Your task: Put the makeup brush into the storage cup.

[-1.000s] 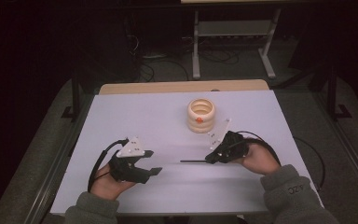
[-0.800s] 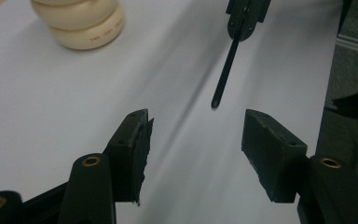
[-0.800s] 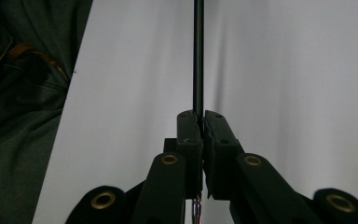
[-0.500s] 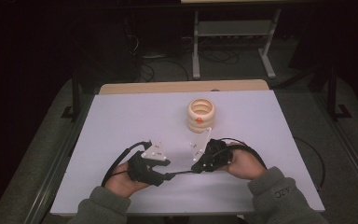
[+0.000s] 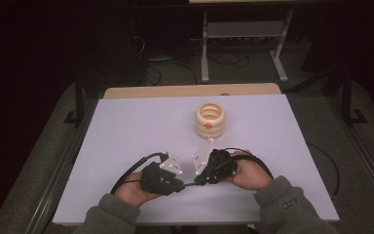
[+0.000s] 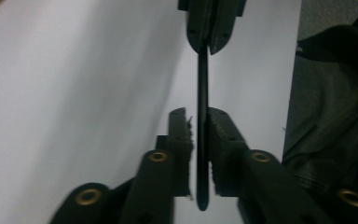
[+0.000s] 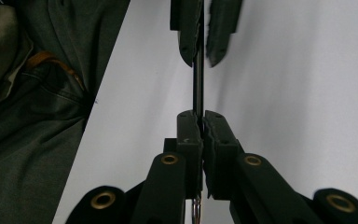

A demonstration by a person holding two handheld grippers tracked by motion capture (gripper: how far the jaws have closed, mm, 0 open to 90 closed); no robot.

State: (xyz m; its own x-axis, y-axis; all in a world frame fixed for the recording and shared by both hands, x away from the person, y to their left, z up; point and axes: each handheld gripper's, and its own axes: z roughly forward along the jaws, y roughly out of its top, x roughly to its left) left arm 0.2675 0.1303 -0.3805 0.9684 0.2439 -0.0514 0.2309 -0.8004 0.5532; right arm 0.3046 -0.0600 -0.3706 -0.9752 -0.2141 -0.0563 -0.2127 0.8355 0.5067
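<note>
My overhead feed: table evenly lit, room beyond nearly black. Both gripper views soft, near jaws out of focus, faint shadows on the white surface.

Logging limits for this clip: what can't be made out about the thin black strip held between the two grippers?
- Thin black strip: what it is; edge-on in both gripper views, tiny in the high view.
- Its ends: hidden inside the left gripper and right gripper.
- Orange mark on the ring stack: too small.
</note>
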